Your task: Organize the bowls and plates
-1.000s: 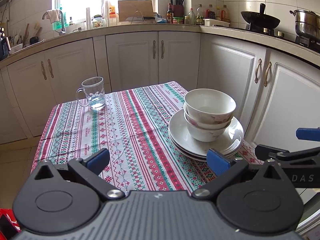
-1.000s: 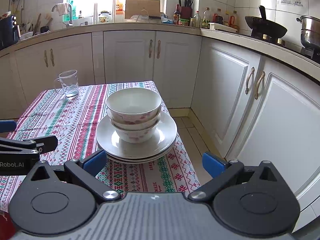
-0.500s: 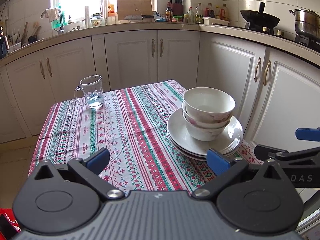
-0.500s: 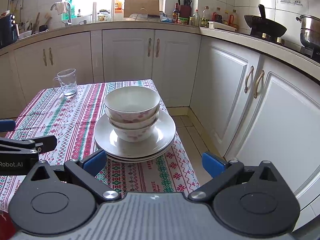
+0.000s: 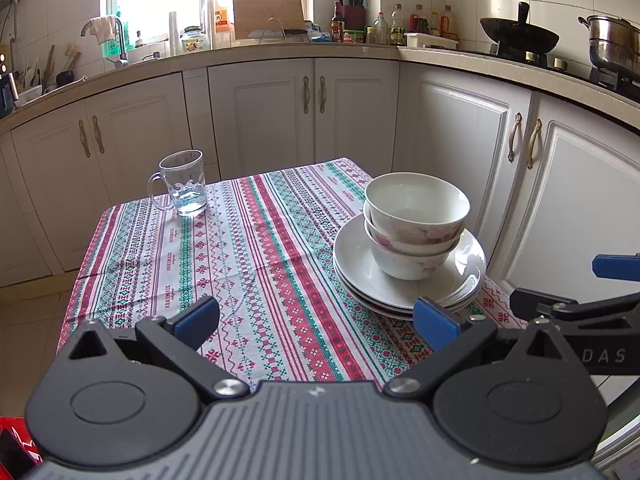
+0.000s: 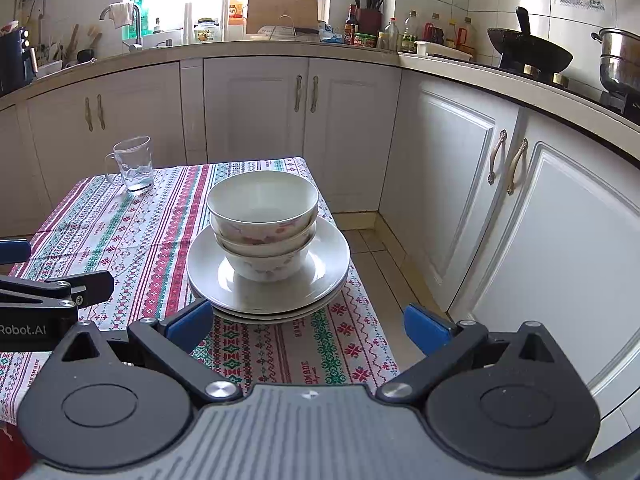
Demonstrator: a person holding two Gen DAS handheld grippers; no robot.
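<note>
Both your claws are wide open, left claw (image 5: 316, 320) and right claw (image 6: 308, 326). Bowls (image 6: 262, 208) sit stacked on plates (image 6: 328, 276), mid-frame. Lower left reads "Robot.AI".

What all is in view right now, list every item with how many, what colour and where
bowls: three, white with pink flowers, nested on the plates
plates: at least three, white, stacked at the table's near right corner
glass mug: one, clear, far left of the table
tablecloth: one, red, green and white pattern, covering the table
cabinets: white doors, under the counter
wok: one, black, on the stove at right
pot: one, steel, beside the wok
bottles: several, mixed colours, back of the counter
cutting board: one, brown, by the window
left gripper: blue fingers, open, empty
right gripper: blue fingers, open, empty
</note>
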